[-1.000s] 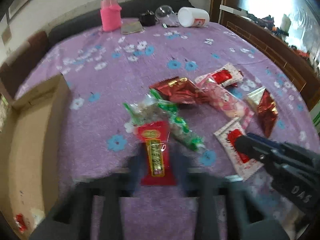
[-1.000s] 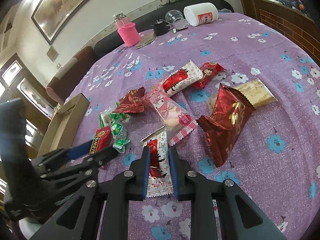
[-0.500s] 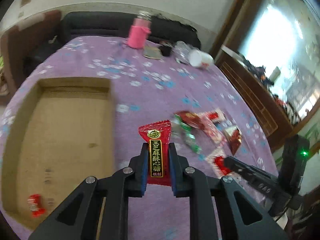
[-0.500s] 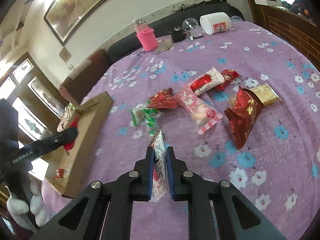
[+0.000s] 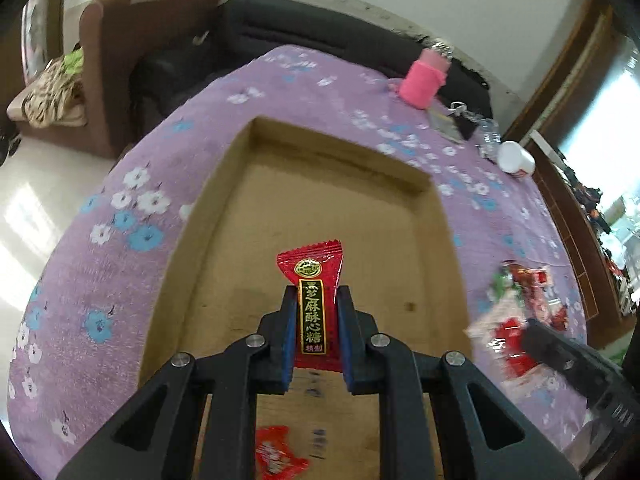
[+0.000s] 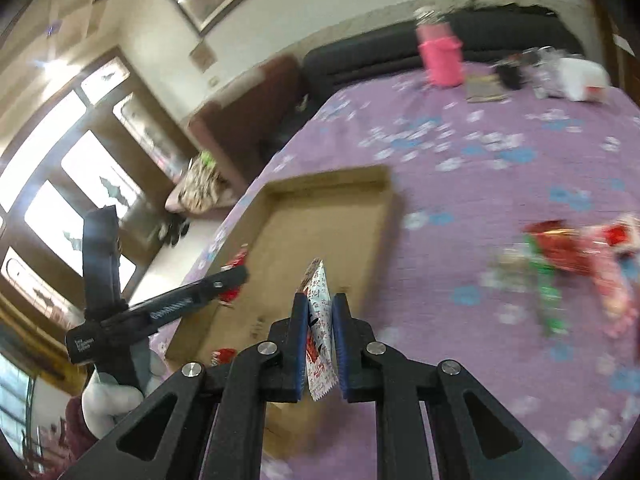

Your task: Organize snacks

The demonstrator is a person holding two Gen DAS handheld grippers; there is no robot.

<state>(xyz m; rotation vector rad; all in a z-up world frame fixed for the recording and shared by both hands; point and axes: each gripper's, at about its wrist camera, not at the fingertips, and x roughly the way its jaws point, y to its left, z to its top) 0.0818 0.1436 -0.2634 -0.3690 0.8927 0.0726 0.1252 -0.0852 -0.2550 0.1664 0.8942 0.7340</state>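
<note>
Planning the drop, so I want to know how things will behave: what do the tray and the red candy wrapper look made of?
Tray: apparently plain brown cardboard, matte, with folded walls. Red candy wrapper: likely thin plastic film, glossy, with a crimped zigzag end and printed gold label.

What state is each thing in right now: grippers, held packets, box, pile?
Left gripper: shut on red candy, over the box.
Right gripper: shut on white packet, at the box edge.
Box: open, one small red candy inside.
Snack pile: loose on the purple cloth.
</note>
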